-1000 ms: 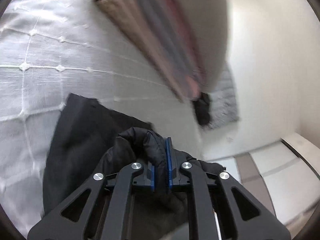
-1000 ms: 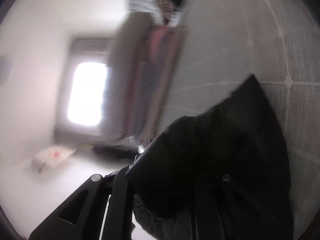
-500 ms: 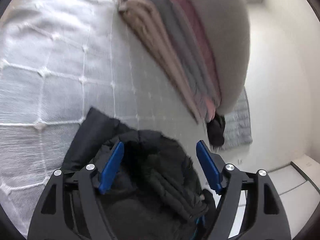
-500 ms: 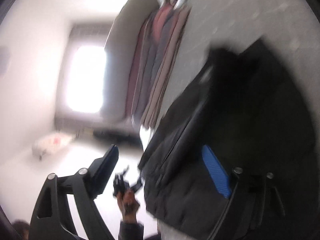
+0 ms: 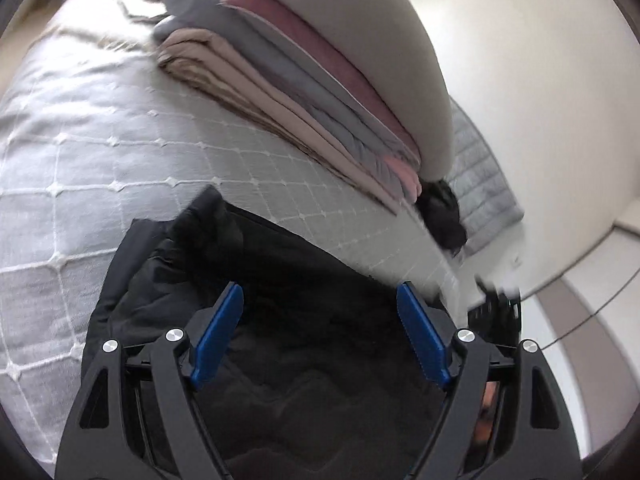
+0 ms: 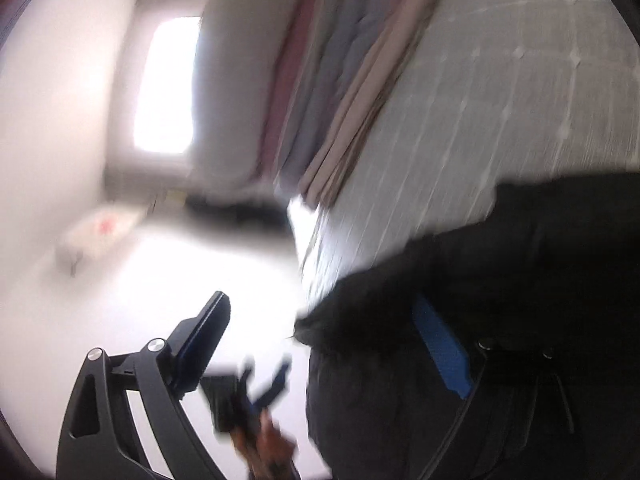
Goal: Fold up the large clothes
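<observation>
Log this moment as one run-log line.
task: fold large clothes | left gripper: open, above black jacket | right gripper: open | jacket on white bedspread | folded blanket stack behind

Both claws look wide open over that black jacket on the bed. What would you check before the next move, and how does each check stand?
1. Left gripper jaws open, nothing in them: ok.
2. Right gripper jaws open: ok.
3. Black jacket lying on the bedspread: ok.
4. Jacket flat and evenly folded: not ok, bunched at its far end.
5. Stack of folded blankets apart from the jacket: ok.
6. Right view sharp enough to aim: not ok, blurred.
</observation>
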Available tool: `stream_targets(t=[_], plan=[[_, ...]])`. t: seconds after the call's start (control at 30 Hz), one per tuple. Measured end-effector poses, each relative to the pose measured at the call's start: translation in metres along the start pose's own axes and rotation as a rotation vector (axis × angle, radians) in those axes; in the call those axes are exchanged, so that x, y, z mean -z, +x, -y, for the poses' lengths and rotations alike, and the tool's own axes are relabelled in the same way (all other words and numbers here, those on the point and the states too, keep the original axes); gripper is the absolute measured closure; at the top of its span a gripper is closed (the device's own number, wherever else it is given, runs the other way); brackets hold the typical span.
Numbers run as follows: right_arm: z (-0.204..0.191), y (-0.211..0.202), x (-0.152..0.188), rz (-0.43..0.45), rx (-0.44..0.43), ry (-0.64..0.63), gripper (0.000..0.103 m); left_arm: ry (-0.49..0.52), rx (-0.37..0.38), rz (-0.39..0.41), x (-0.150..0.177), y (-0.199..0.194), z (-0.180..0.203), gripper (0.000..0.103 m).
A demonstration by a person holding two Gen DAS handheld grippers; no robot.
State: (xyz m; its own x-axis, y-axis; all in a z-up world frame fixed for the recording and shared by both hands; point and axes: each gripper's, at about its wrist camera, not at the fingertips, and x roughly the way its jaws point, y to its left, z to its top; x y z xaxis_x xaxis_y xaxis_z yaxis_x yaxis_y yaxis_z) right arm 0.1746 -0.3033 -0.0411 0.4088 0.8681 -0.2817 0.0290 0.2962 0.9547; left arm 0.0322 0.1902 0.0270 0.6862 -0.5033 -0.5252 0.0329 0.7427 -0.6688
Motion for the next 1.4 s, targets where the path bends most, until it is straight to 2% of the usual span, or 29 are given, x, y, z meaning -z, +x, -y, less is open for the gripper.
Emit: stream_targets(t=[0.07,0.1,0.13,0.17,0.27,0.3,0.37,0.4,0.43,0.5,0.57,0.6,0.67,0.73,0.8,0.87,0.9,0.97,1.0,1.03,1.13,1.17,1.23,1.3,1.37,1.4], plan=[[0.008,-0.004,-0.009,0.052,0.068,0.033,0.014,0.061,-0.030,-0.010,0.005,0.006,0.011,0.027],[0.002,-0.010,-0.006,0.086,0.115,-0.016,0.014,0.087,-0.041,-0.012,0.008,0.010,0.016,0.027],[-0.012,-0.018,0.004,0.129,0.195,-0.126,0.014,0.115,-0.047,-0.014,0.012,0.013,0.022,0.025],[-0.028,-0.021,0.011,0.167,0.284,-0.226,0.014,0.131,-0.051,-0.016,0.015,0.015,0.025,0.022],[-0.063,-0.037,0.055,0.364,0.667,-0.601,0.011,0.183,-0.086,-0.014,0.022,0.031,0.034,0.022],[-0.067,-0.038,0.064,0.418,0.771,-0.695,0.009,0.193,-0.100,-0.019,0.023,0.037,0.034,0.022],[-0.061,-0.033,0.066,0.443,0.913,-0.789,0.007,0.197,-0.164,-0.041,0.023,0.058,0.026,0.022],[-0.046,-0.028,0.053,0.410,0.971,-0.779,0.007,0.192,-0.200,-0.058,0.023,0.069,0.019,0.022],[-0.030,-0.024,0.043,0.365,0.977,-0.736,0.007,0.183,-0.245,-0.086,0.023,0.082,0.009,0.022],[0.011,-0.015,0.018,0.313,0.956,-0.602,0.007,0.181,-0.248,-0.102,0.023,0.098,-0.004,0.022],[0.050,-0.011,-0.008,0.278,0.911,-0.460,0.007,0.241,-0.264,-0.107,0.022,0.113,-0.003,0.022],[0.054,-0.008,-0.011,0.287,0.899,-0.424,0.007,0.268,-0.294,-0.108,0.022,0.120,-0.002,0.022],[0.054,-0.010,-0.011,0.272,0.901,-0.414,0.007,0.278,-0.328,-0.110,0.023,0.121,-0.001,0.022],[0.038,-0.020,0.000,0.263,0.870,-0.442,0.007,0.253,-0.310,-0.102,0.021,0.109,0.001,0.022],[0.013,-0.045,0.031,0.295,0.850,-0.523,0.007,0.266,-0.300,-0.066,0.018,0.093,0.005,0.022],[-0.001,-0.055,0.058,0.323,0.897,-0.609,0.007,0.317,-0.348,-0.044,0.015,0.089,0.003,0.022],[0.002,-0.057,0.064,0.323,0.925,-0.623,0.007,0.304,-0.373,-0.066,0.015,0.094,-0.005,0.022],[0.037,-0.049,0.054,0.246,1.015,-0.595,0.006,0.241,-0.346,-0.122,0.015,0.105,-0.026,0.022],[0.054,-0.046,0.043,0.210,0.987,-0.561,0.006,0.248,-0.334,-0.131,0.016,0.109,-0.027,0.022],[0.060,-0.049,0.038,0.217,0.944,-0.524,0.006,0.280,-0.363,-0.134,0.019,0.112,-0.022,0.022],[0.047,-0.055,0.039,0.195,0.933,-0.493,0.006,0.307,-0.389,-0.132,0.020,0.109,-0.020,0.022],[0.038,-0.066,0.047,0.207,0.880,-0.485,0.006,0.287,-0.376,-0.130,0.017,0.099,-0.020,0.022],[0.024,-0.098,0.071,0.255,0.789,-0.489,0.006,0.249,-0.336,-0.089,0.011,0.071,-0.019,0.022],[0.014,-0.141,0.097,0.313,0.718,-0.470,0.006,0.245,-0.340,-0.022,0.002,0.036,-0.019,0.022],[0.025,-0.197,0.120,0.368,0.635,-0.364,0.006,0.199,-0.340,0.011,-0.006,0.003,-0.032,0.016],[0.038,-0.221,0.131,0.382,0.576,-0.288,0.006,0.150,-0.327,0.000,-0.007,-0.011,-0.045,0.015]])
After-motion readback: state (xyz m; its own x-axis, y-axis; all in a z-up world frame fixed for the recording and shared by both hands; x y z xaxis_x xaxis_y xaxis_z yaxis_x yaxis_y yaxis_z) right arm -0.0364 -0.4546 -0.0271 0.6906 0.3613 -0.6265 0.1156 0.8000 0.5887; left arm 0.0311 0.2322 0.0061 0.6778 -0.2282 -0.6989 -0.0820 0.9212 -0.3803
